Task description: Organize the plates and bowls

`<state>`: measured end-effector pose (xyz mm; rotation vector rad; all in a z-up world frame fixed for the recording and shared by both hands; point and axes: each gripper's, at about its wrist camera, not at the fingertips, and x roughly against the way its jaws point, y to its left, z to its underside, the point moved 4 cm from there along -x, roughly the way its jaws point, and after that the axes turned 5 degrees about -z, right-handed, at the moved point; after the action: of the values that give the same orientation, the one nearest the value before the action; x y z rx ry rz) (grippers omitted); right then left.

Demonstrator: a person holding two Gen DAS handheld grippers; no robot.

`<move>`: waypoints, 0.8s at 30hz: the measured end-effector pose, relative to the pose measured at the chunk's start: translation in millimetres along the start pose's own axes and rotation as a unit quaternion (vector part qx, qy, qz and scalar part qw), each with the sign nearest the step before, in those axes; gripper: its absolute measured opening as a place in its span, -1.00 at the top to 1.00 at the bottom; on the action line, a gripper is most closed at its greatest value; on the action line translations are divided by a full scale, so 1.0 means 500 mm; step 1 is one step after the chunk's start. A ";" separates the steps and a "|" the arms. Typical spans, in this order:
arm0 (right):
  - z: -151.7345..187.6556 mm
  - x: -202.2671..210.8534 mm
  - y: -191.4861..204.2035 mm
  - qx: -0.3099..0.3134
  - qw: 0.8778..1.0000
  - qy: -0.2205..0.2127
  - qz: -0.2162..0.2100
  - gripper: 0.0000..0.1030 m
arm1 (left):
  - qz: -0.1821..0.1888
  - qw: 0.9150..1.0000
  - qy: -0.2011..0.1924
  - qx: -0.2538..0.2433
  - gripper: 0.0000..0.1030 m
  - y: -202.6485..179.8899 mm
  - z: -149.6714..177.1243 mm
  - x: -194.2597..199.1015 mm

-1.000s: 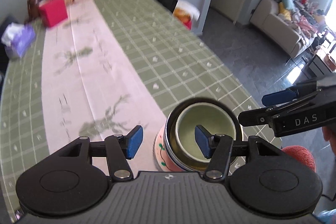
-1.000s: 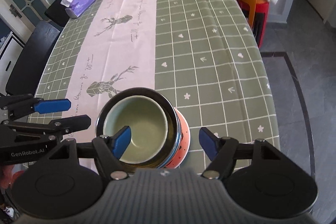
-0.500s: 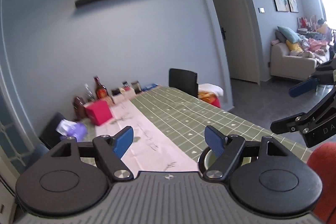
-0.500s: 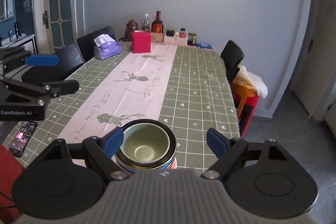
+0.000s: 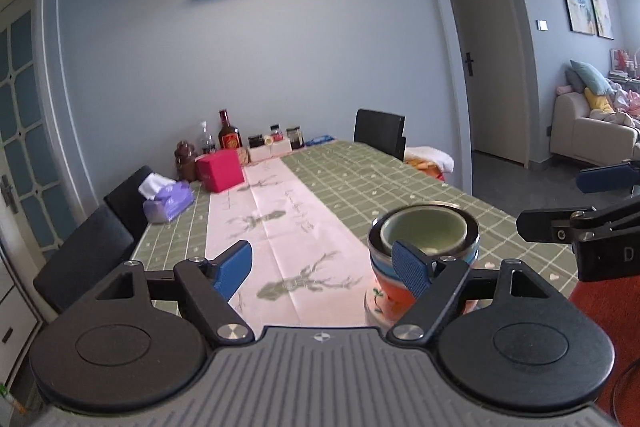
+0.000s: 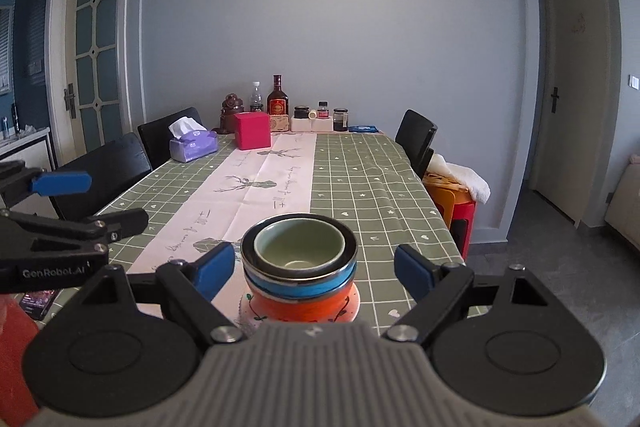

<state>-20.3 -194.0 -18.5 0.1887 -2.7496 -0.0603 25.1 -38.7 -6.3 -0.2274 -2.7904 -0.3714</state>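
Green-glazed bowl [image 6: 299, 247] sits nested atop my stack [image 6: 300, 283] of dark, blue and orange bowls on a patterned plate at the table's [image 6: 380, 179] near edge. Both my left gripper [image 5: 324, 265] and right gripper [image 6: 314, 269] stand open, holding nothing. I judge stacking done; next I'd just clear away without nudging it.

I am in a home's dining room: a long tabletop [image 6: 360, 179] under a green checked cloth, black dining chairs [image 6: 416, 139] beside it, a purple tissue box [image 6: 193, 145], a beige sofa with cushions [image 5: 588, 131] past a doorway, and framed pictures [image 5: 588, 5] on the blue-grey wall.
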 end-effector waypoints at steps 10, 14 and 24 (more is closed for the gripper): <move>0.080 -0.018 0.030 0.001 0.998 0.052 0.024 -0.66 | -0.004 0.996 0.079 0.030 -0.81 -0.003 0.083 0.011; 0.082 -0.008 0.034 -0.010 0.998 0.051 0.019 -0.68 | -0.010 0.996 0.078 0.030 -0.81 -0.004 0.087 0.031; 0.062 0.021 0.047 -0.016 0.999 0.028 0.014 -0.75 | -0.016 0.997 0.064 0.035 -0.81 0.005 0.072 0.062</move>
<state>-44.3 -171.6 -41.6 0.1421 -2.6933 -0.0894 -13.7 -22.8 -28.6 -0.1375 -2.6780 -0.2834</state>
